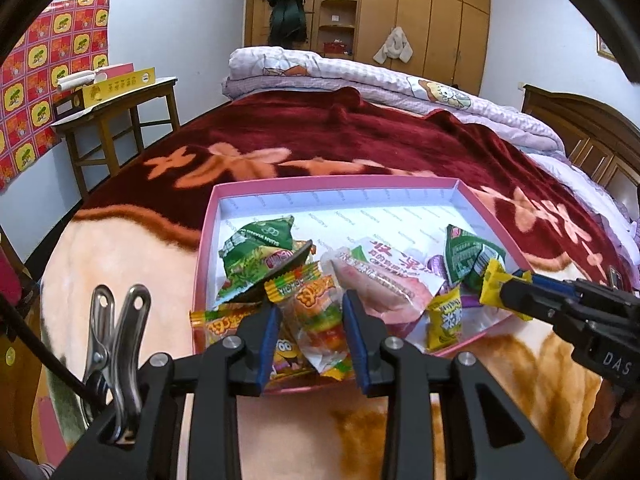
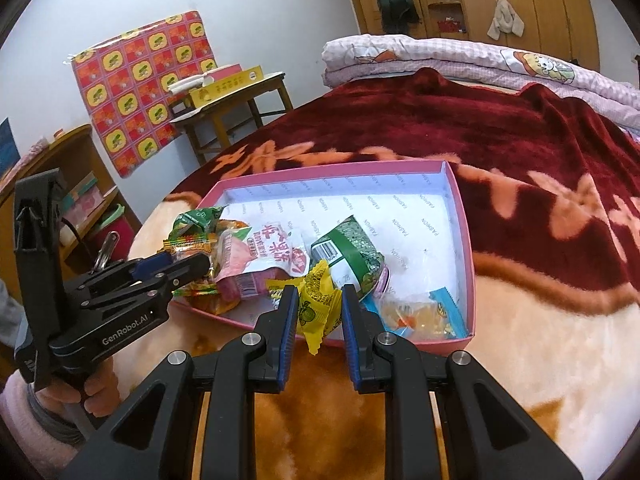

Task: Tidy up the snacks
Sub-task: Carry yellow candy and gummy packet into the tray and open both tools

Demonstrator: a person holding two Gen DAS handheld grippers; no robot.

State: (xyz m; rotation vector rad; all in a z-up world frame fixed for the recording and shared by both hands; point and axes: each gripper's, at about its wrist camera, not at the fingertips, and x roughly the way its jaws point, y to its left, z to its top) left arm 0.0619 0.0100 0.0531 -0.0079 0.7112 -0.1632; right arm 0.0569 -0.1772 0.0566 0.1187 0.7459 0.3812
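Note:
A pink shallow box (image 1: 476, 196) (image 2: 466, 216) lies on the bed blanket and holds several snack packets. My left gripper (image 1: 310, 312) (image 2: 182, 266) is closed on an orange burger-gummy packet (image 1: 320, 316) over the box's near left part. My right gripper (image 2: 319, 304) (image 1: 516, 280) is closed on a yellow candy packet (image 2: 318, 302) (image 1: 494, 284) at the box's near edge. Inside are green packets (image 1: 256, 248) (image 2: 352, 252), a pink-white pouch (image 1: 380, 276) (image 2: 276, 256), a second yellow candy (image 1: 444, 320) and a blue-edged clear packet (image 2: 416, 314).
The box rests on a dark red and cream flowered blanket (image 1: 360, 136). Folded quilts (image 1: 360, 72) lie at the far end of the bed. A wooden stool (image 1: 116, 120) with a yellow box stands at the left wall. A wardrobe (image 1: 420, 12) stands behind.

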